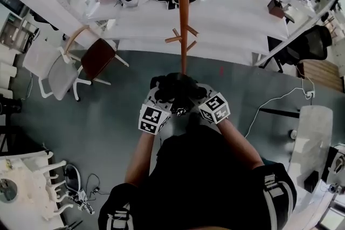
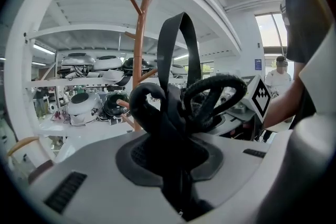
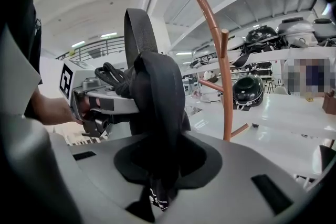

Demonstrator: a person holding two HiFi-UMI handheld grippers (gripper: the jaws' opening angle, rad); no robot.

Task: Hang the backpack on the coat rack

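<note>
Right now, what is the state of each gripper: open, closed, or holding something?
Left gripper: closed on a strap of the black backpack.
Right gripper: closed on the same backpack's black fabric.

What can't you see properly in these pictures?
- Backpack: in the head view its body is hidden under both claws and the person's arms; only the dark top shows.
- Coat rack: in the head view its foot is hidden behind the backpack, and its top is cut off by the upper edge.
- Left claw pads: in the left gripper view they are buried in black backpack straps.
- Right claw pads: in the right gripper view they are buried the same way.
</note>
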